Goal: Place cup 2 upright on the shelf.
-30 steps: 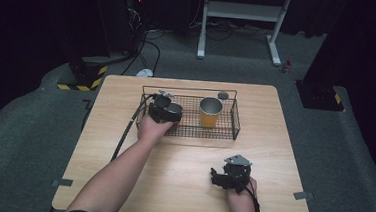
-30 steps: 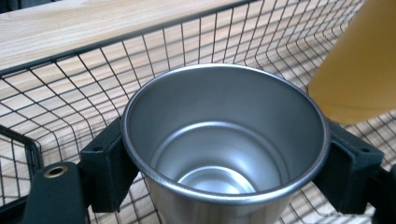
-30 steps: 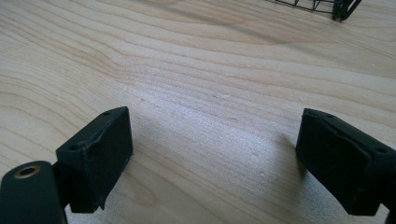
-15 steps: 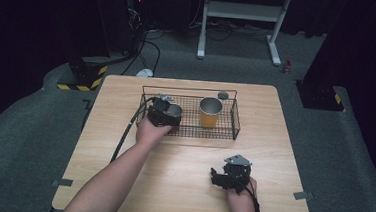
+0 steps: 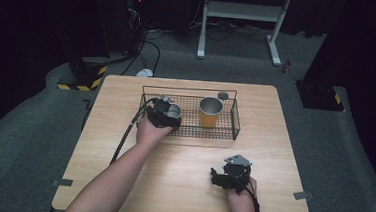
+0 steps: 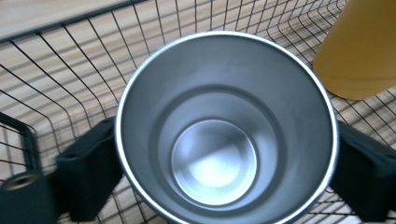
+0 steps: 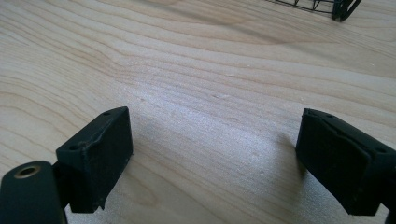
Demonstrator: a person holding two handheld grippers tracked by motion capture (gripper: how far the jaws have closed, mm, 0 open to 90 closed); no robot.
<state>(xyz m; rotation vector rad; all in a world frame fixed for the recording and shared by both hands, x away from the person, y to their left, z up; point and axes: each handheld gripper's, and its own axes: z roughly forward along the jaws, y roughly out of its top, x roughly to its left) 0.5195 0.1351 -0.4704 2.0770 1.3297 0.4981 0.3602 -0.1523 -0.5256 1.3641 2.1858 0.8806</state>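
gripping the steel cup (image 6: 224, 135) as before, left tongs (image 5: 163, 115) barely moved; right tongs (image 7: 215, 158) rest spread.

I cannot read any text, label, brand or number here. The steel cup (image 6: 224, 130) between my left jaws has a plain inside, the yellow cup (image 6: 362, 46) beside it has no print, and the wooden table (image 7: 210, 60) has no marking.

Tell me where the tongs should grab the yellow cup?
Probably around the yellow cup's round side, high up near the rim. Come straight down from above: it stands upright in the wire basket, whose walls block a sideways reach. Keep away from the steel cup that the left tongs straddle.
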